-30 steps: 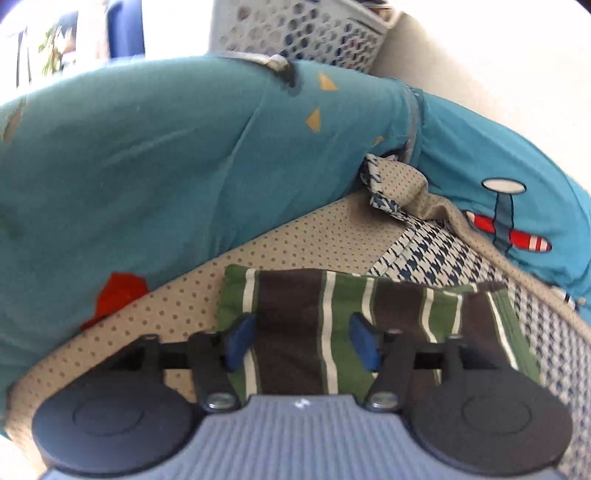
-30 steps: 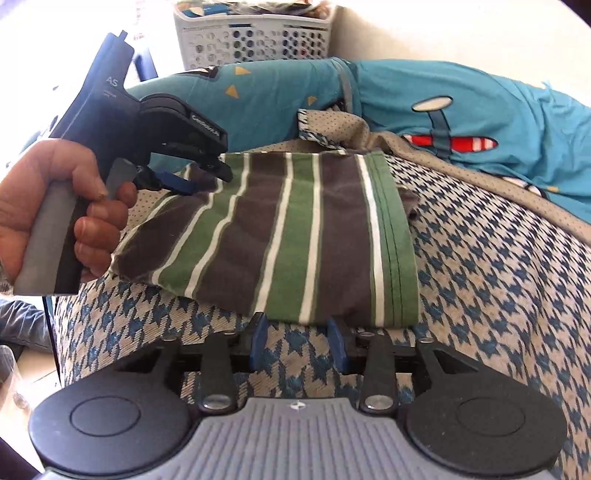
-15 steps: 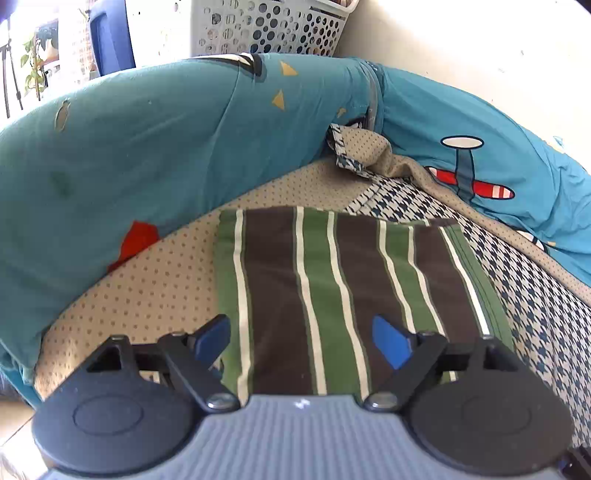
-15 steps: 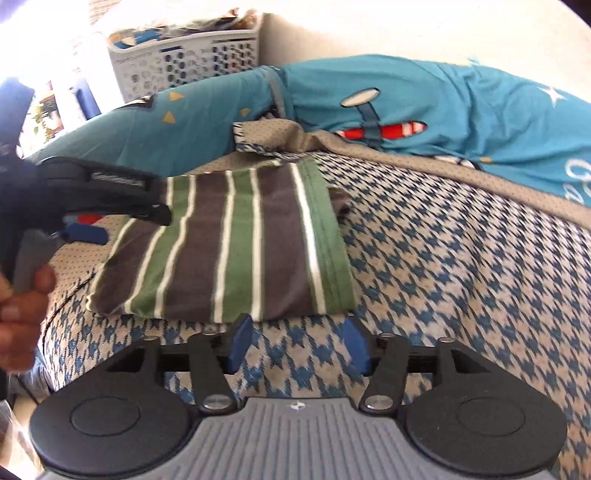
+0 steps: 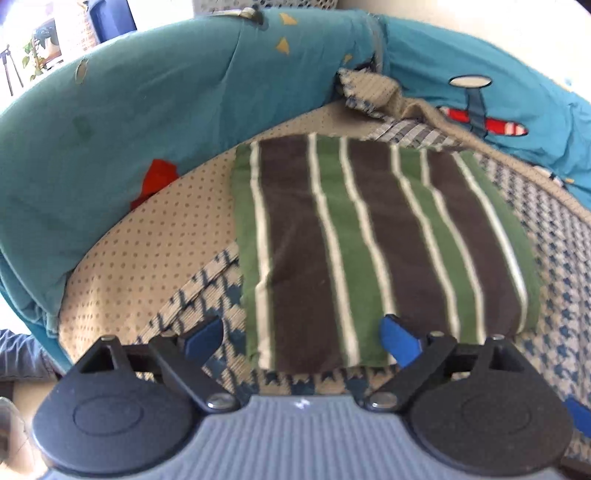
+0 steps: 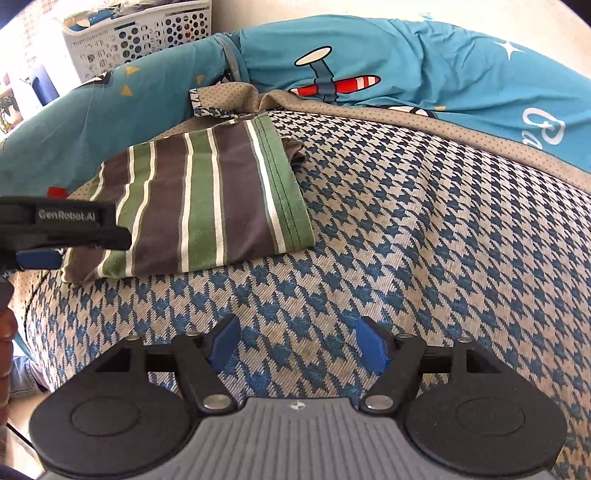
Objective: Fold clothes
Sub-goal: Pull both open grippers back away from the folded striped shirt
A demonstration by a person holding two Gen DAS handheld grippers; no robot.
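A folded garment with brown, green and white stripes [image 5: 369, 240] lies flat on the houndstooth cover [image 5: 561, 266]. In the right wrist view it [image 6: 207, 199] lies at the left. My left gripper [image 5: 301, 338] is open and empty, just above the garment's near edge, its right pad over the cloth. My right gripper [image 6: 295, 345] is open and empty over bare houndstooth cover [image 6: 424, 229], well back from the garment. The left gripper's body [image 6: 62, 225] shows at the left edge of the right wrist view.
Teal cushions with an aeroplane print [image 6: 388, 70] ring the back and left [image 5: 129, 140]. A beige dotted sheet [image 5: 155, 251] lies left of the garment, with a bunched corner [image 6: 225, 98] behind it. A white laundry basket [image 6: 140, 35] stands far back.
Both grippers have drawn back from the garment and opened wider. The garment now lies flat and released. The right gripper has swung right, over the bare cover.
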